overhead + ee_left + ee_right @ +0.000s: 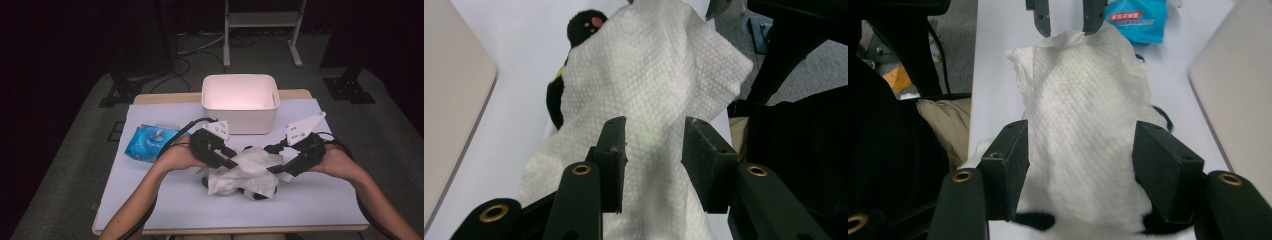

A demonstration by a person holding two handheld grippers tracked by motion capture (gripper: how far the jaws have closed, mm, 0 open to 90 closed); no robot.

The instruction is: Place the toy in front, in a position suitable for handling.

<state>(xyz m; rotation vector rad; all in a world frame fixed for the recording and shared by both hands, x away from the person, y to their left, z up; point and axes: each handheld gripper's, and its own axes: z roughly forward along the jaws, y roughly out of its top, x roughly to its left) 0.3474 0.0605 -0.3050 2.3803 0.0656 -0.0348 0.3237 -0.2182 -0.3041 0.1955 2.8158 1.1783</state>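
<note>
Centrally, white wipe (243, 170) draping plush toy (260, 194), both tongs (231, 159) (276, 159) open at its edges, gripping nothing.

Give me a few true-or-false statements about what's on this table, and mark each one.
1. A white wipe is draped over a black-and-white plush toy. True.
2. The wipes pack is red. False: it is blue.
3. The white bin stands at the table's far side, behind the toy. True.
4. The pack lies inside the bin. False: it lies on the table, left of the bin.
5. The left gripper and right gripper sit at opposite sides of the wipe. True.
6. The right gripper's jaws are pressed shut. False: they stand apart over the wipe.
</note>
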